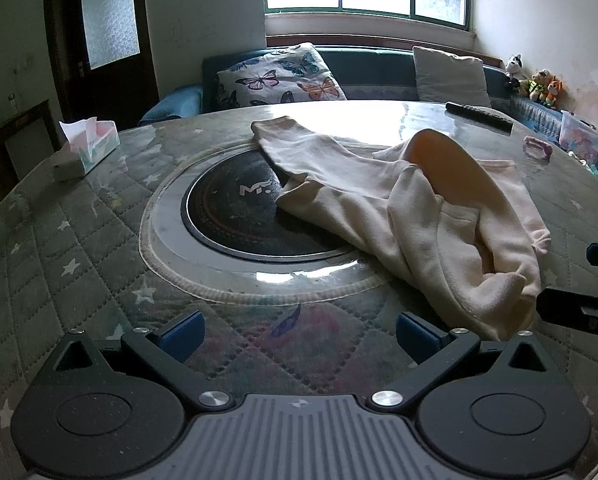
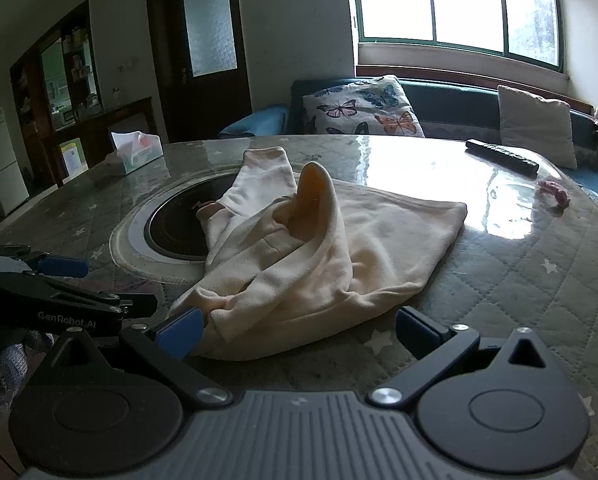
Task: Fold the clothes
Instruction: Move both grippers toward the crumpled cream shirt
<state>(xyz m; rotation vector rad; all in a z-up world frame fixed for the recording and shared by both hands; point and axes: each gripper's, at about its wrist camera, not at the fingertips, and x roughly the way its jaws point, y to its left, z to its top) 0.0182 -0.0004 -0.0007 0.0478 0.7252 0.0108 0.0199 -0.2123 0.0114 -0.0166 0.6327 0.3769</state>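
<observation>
**Clerk:** Garment [image 1: 411, 216], cream, one item, crumpled. In the left wrist view it runs from centre frame to lower right, lying on the table [image 1: 59, 240]; one sleeve-like end reaches toward the upper centre, a raised fold shows an orange inner side, and part overlaps the round black inset plate [image 1: 227, 216].

**Checker:** Left to right, please.

**Clerk:** Left wrist view, upper left: tissue box [image 1: 89, 148], upright on the table. Centre: the plate, ringed by a pale border. Right of centre: the garment. Upper right: remote control [image 1: 479, 117], dark, lying flat, and a small pink item [image 1: 537, 147] near the table's edge. Behind: butterfly cushion [image 1: 281, 76] and a plain cushion [image 1: 451, 76].

**Checker:** Grippers?

**Clerk:** Left gripper [image 1: 297, 334], bottom of frame, jaws wide, nothing between them; its right fingertip sits just beside the garment's near hem. Right gripper [image 2: 297, 330], bottom of the right wrist view, jaws likewise wide, the garment's near edge lying between the blue pads [image 2: 179, 330]; I cannot tell whether they touch the cloth.

**Checker:** Garment in that view?

**Clerk:** Centre frame, heaped, well apart from the remote.
</observation>
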